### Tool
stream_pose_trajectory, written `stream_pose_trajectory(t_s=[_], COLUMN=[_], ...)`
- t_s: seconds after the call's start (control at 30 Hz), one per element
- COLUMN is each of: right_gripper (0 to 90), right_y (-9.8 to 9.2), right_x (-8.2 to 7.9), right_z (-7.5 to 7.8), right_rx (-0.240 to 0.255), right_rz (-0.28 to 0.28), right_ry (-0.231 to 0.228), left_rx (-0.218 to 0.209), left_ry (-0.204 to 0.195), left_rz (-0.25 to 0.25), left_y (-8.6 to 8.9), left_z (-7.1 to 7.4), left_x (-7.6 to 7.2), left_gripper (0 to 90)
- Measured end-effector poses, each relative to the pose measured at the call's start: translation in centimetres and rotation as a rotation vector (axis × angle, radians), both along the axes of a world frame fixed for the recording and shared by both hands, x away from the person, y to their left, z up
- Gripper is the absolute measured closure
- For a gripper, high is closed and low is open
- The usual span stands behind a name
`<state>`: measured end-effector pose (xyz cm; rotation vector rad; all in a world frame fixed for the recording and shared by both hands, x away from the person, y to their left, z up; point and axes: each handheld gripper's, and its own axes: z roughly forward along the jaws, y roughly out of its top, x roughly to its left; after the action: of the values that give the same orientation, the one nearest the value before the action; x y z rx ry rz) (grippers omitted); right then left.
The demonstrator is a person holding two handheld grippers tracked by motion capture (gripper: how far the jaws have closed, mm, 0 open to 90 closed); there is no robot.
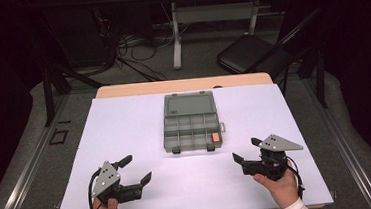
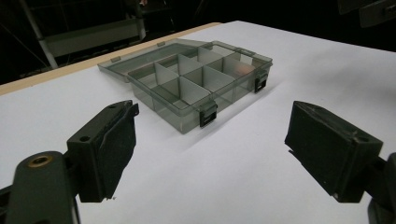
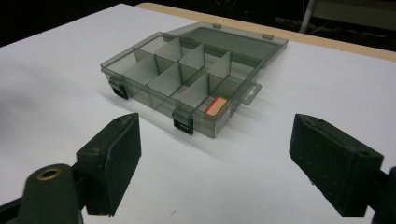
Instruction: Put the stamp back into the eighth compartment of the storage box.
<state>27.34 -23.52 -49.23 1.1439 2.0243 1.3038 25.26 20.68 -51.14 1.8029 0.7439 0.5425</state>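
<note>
A smoky grey plastic organizer box (image 1: 191, 122) lies open in the middle of the white table, its lid folded flat toward the far side. Dividers split it into several compartments (image 2: 196, 79). A small orange-red piece (image 1: 215, 136) lies in the near right compartment (image 3: 215, 105). My left gripper (image 1: 137, 169) rests near the front left, jaws open and empty, angled toward the box. My right gripper (image 1: 247, 150) sits near the front right, also open with nothing between its jaws. Both stand well short of the box (image 3: 187, 79).
The white sheet (image 1: 125, 134) covers a wooden table whose far edge (image 1: 182, 85) shows behind it. Beyond stand a dark folding chair (image 1: 264, 48), floor cables and another table's legs. Two black latches (image 3: 182, 124) hang on the box's front wall.
</note>
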Motion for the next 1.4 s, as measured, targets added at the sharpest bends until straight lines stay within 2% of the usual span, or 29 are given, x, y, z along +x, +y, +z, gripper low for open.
stream_pose_trajectory(t_s=[0.27, 0.57, 0.67, 0.8, 1.13, 1.4], right_gripper=[16.4, 17.1, 17.4, 17.6, 17.7, 18.0], right_y=[-1.1, -1.9, -2.4, -2.7, -2.9, -2.9], right_x=[-0.8, -0.2, 0.1, 0.4, 0.8, 0.9], right_z=[-0.9, -2.3, -3.0, -3.5, -4.4, -4.7], right_rx=[0.002, 0.001, 0.006, 0.03, -0.005, -0.004], right_rz=[-0.028, -0.065, -0.083, -0.083, -0.091, -0.09], right_ry=[0.004, 0.028, 0.051, 0.079, 0.099, 0.101], left_rx=[-0.002, 0.001, -0.001, -0.001, 0.001, -0.001], left_ry=[-0.001, 0.0, 0.002, 0.002, 0.007, 0.008], left_rz=[0.004, 0.007, 0.009, 0.01, 0.013, 0.016], left_y=[0.2, 0.3, 0.3, 0.4, 0.4, 0.5], left_z=[0.0, 0.0, 0.0, -0.1, -0.1, -0.2], left_x=[0.0, 0.1, 0.1, 0.2, 0.3, 0.4], left_gripper=[16.0, 16.0, 16.0, 16.0, 16.1, 16.1])
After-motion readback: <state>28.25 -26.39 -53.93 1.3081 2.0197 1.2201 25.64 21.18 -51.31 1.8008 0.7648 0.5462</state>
